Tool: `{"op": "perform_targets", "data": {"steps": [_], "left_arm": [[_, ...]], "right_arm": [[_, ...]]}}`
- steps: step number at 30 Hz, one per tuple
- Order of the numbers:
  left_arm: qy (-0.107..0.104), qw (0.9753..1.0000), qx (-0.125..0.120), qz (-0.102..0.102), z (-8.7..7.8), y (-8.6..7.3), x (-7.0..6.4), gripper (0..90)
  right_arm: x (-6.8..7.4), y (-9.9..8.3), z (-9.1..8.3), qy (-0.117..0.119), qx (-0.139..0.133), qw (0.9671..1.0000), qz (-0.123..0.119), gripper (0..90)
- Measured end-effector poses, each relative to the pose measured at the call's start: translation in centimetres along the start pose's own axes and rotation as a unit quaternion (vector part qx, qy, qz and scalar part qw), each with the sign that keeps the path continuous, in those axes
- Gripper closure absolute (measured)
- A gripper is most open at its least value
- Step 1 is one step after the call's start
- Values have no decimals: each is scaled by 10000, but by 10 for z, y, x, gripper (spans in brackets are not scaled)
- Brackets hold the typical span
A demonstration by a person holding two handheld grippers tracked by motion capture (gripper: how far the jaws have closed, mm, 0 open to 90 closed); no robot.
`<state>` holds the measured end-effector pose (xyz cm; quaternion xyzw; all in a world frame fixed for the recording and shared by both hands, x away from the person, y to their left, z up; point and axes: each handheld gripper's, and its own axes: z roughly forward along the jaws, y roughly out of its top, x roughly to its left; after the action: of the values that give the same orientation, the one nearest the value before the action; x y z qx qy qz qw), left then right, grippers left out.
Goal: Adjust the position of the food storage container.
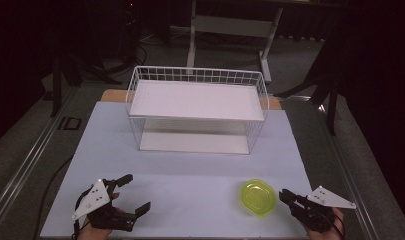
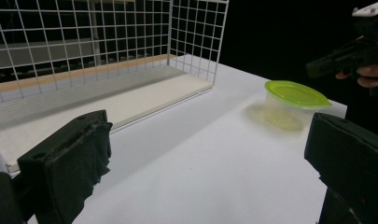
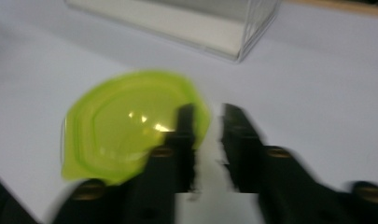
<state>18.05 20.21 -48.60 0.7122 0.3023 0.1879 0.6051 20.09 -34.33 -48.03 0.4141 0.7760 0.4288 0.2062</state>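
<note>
A shallow clear container with a lime-green lid [image 1: 258, 198] sits on the white tabletop near the front right; it also appears in the left gripper view [image 2: 295, 93] and, blurred, in the right gripper view [image 3: 126, 121]. My right gripper [image 1: 282, 193] hovers just right of it, its jaws [image 3: 209, 112] drawn together to a narrow slit with nothing between them, tips over the lid's right edge. My left gripper [image 1: 135, 194] rests at the front left, wide open and empty [image 2: 209, 121], facing the container across the table.
A white two-tier wire rack [image 1: 197, 110] stands at the middle back of the white board [image 1: 190, 170], both shelves bare. The board's front edge is just under my hands. Dark floor, a cable and a desk frame [image 1: 230, 30] lie beyond.
</note>
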Motion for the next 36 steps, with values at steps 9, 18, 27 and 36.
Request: {"op": "perform_targets", "data": {"steps": [9,18,27,36], "left_arm": [[10,10000,2,40,0,0,0,14],[10,10000,11,46,1,0,0,14],[19,10000,4,47,0,1,0,14],[20,10000,-12,47,0,1,0,14]], "right_arm": [[-1,-24,10,228,607,9977,207,900],[5,-20,30,576,908,9941,160,900],[17,-9,58,775,1042,9915,-69,900],[28,12,89,952,1069,9895,-187,900]]}}
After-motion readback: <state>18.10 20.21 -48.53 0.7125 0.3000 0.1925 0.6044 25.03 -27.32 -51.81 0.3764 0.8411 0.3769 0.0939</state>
